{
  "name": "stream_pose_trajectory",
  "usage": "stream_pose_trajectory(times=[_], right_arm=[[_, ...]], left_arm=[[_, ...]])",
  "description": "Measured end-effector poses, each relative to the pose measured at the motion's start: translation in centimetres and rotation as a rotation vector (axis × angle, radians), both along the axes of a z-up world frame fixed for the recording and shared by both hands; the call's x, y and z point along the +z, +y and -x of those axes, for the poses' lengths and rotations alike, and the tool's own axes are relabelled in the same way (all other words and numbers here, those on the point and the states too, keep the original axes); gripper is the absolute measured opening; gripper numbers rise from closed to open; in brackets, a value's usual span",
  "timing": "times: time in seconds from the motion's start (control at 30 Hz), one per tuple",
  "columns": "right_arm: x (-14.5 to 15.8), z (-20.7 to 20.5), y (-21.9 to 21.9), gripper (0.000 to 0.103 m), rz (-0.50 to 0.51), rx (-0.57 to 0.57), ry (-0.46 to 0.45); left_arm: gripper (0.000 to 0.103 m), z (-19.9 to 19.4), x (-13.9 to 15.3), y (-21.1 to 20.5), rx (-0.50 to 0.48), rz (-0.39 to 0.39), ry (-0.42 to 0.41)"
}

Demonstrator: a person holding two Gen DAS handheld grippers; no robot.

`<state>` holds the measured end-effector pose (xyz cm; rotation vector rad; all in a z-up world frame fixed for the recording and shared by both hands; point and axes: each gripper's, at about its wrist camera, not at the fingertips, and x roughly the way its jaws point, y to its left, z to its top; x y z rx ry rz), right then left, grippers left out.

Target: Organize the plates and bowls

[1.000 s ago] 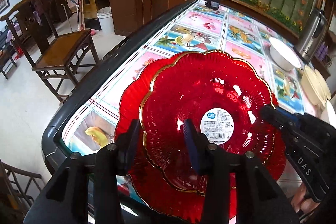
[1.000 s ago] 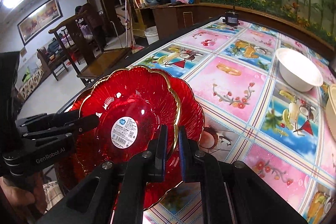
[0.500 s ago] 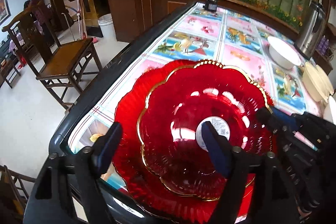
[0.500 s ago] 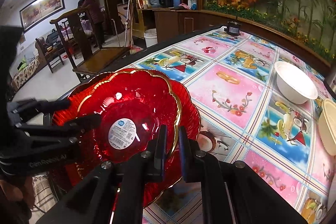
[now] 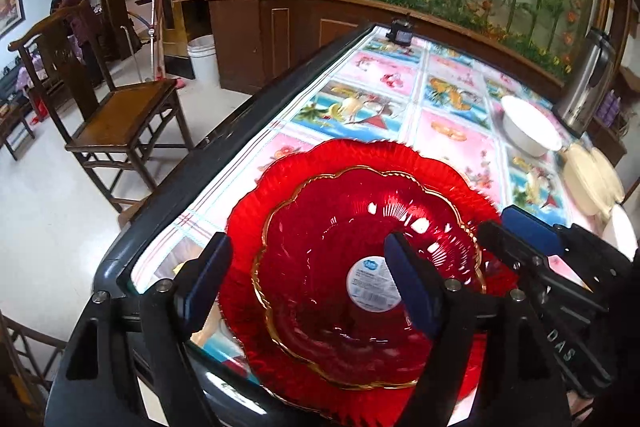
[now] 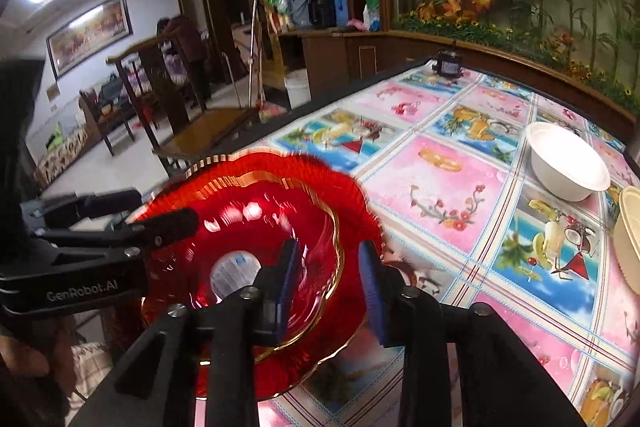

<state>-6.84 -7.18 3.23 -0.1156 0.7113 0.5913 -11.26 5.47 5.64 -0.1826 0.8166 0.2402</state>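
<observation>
Two red plates are sitting nested at the near-left corner of the surface (image 5: 360, 95) — the smaller gold-rimmed plate (image 5: 340, 259) is lying inside the larger red plate (image 5: 352, 159), apparently so the pair takes up one spot instead of two. The left claw (image 5: 308, 279) is standing wide over the stack, one finger (image 5: 204, 277) beyond the plates' left edge and the other above the label, pressing on nothing. The right claw (image 6: 332, 287) is opening from a narrow gap, the right-hand rim of the gold-rimmed plate (image 6: 276, 239) passing between its pads without being pinched — a sign, it seems, that the stack is being let go. Both plates are overhanging the near edge slightly, so a nudge inward may be wise. Farther right, a white bowl (image 6: 568, 163) is sitting alone, with a stack of cream dishes (image 5: 592, 179) just beyond it — probably the next pieces to be gathered.
</observation>
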Motion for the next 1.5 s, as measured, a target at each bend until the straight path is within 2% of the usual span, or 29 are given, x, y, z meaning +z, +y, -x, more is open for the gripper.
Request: stream_pose_trajectory(times=[0.23, 0.4, 0.63, 0.9, 1.03, 1.2, 1.37, 1.5], right_arm=[[1.2, -2.0, -3.7, 0.033, -0.157, -0.103, 0.053], [1.4, -3.7, -6.3, 0.033, -0.218, -0.189, 0.095], [1.1, -5.7, -10.3, 0.035, -0.314, -0.29, 0.166], [2.3, -6.6, -17.0, 0.035, -0.393, -0.43, 0.181], [3.6, -7.1, -19.9, 0.035, -0.359, -0.46, 0.175], [5.4, -9.1, -22.5, 0.035, -0.288, -0.501, 0.174], [5.8, -15.3, -23.5, 0.035, -0.268, -0.479, 0.283], [4.9, -20.8, -23.1, 0.033, -0.161, -0.51, 0.326]], left_arm=[[0.079, 0.1, 0.8, -1.1, -0.031, 0.03, -0.033], [0.079, 0.1, 1.1, -3.3, -0.084, 0.031, -0.042], [0.079, 0.0, 1.0, -8.5, -0.218, 0.011, -0.035], [0.079, 0.1, 0.1, -15.3, -0.389, -0.035, -0.043], [0.079, -0.6, -1.2, -18.1, -0.463, -0.071, -0.013], [0.079, -1.2, -1.0, -19.0, -0.495, -0.051, -0.006], [0.079, -1.7, -0.4, -18.0, -0.482, -0.033, -0.008], [0.079, -2.2, -0.4, -16.7, -0.466, -0.009, -0.003]])
